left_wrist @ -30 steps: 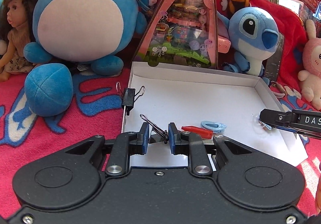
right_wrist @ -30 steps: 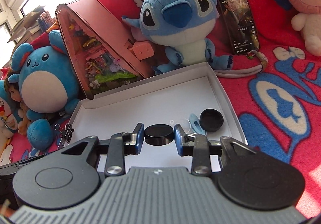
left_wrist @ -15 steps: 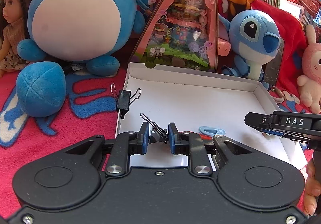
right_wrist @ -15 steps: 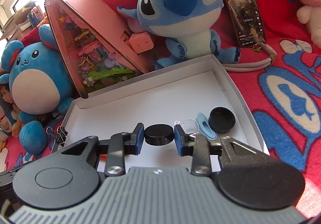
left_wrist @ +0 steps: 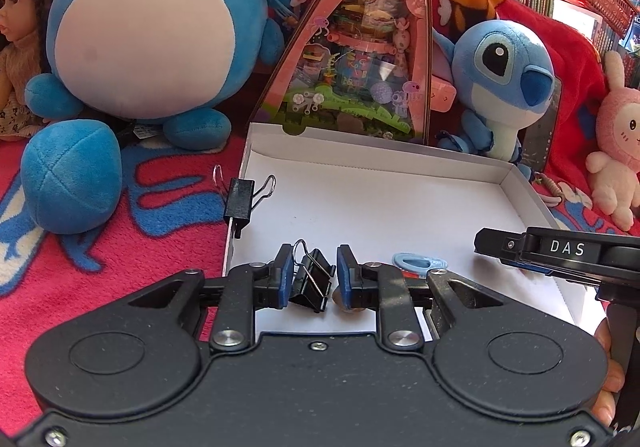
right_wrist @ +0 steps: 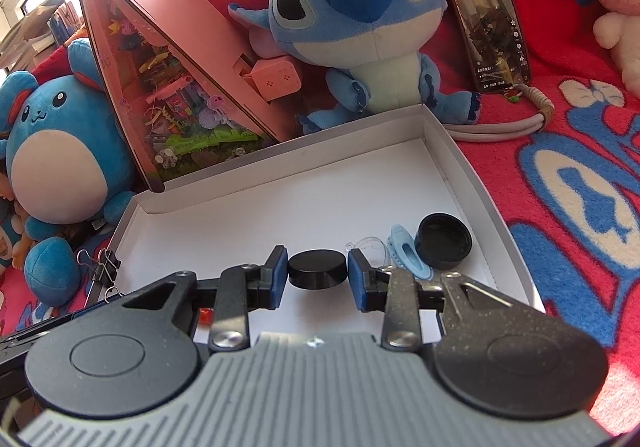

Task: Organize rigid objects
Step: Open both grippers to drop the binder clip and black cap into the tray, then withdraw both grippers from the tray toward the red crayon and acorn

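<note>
Two items are being set in the white box (right_wrist: 472, 171): the left gripper (left_wrist: 310, 279) is clamping a binder clip (left_wrist: 312, 281); the right gripper (right_wrist: 318, 279), jaws just widening, is releasing a black cap (right_wrist: 317, 267).

From my left gripper (left_wrist: 311, 274) I see a black binder clip (left_wrist: 314, 281) sitting between the blue pads over the white box (left_wrist: 400, 203), a second binder clip (left_wrist: 240, 199) clamped on its left wall, and the right gripper (left_wrist: 560, 255) reaching in from the right.
</note>
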### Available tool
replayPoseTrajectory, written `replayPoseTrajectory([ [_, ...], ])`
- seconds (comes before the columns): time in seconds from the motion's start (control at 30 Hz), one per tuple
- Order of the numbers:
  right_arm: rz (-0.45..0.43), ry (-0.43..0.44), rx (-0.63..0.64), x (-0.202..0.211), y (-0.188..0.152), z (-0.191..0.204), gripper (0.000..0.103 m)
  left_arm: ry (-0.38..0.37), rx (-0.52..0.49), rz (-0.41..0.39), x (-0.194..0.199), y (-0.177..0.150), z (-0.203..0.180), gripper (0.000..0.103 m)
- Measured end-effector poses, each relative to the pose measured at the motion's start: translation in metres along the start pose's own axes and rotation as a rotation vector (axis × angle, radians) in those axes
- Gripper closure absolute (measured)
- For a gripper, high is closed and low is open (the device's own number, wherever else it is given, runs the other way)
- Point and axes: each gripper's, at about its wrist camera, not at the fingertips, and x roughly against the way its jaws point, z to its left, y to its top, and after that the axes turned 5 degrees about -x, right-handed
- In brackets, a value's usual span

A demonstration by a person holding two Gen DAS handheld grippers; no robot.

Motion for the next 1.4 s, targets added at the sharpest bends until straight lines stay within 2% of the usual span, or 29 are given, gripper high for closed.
replayPoseTrajectory([
  [0.2, 0.004, 0.002, -0.005, -0.002, -0.001, -0.002, 0.062, 0.006, 0.004, -0.013, 0.003, 0.0, 0.002, 0.076],
  [0.33, 0.0, 0.001, 0.005, 0.0, -0.001, -0.001, 0.058, 0.01, -0.005, -0.023, 0.007, 0.0, -0.001, 0.068],
  [0.47, -0.003, 0.009, 0.012, 0.005, -0.001, 0.0, 0.056, 0.001, -0.016, -0.029, 0.011, 0.0, -0.004, 0.064],
  [0.77, -0.018, 0.018, 0.057, 0.018, -0.006, 0.002, 0.047, 0.018, -0.073, -0.055, 0.024, -0.002, -0.015, 0.054],
  [1.0, -0.03, 0.026, 0.094, 0.031, -0.013, 0.001, 0.045, 0.025, -0.103, -0.069, 0.037, -0.006, -0.02, 0.048],
  [1.4, -0.071, 0.044, 0.16, 0.066, -0.028, -0.007, 0.022, 0.016, -0.167, -0.108, 0.07, -0.023, -0.034, 0.027],
])
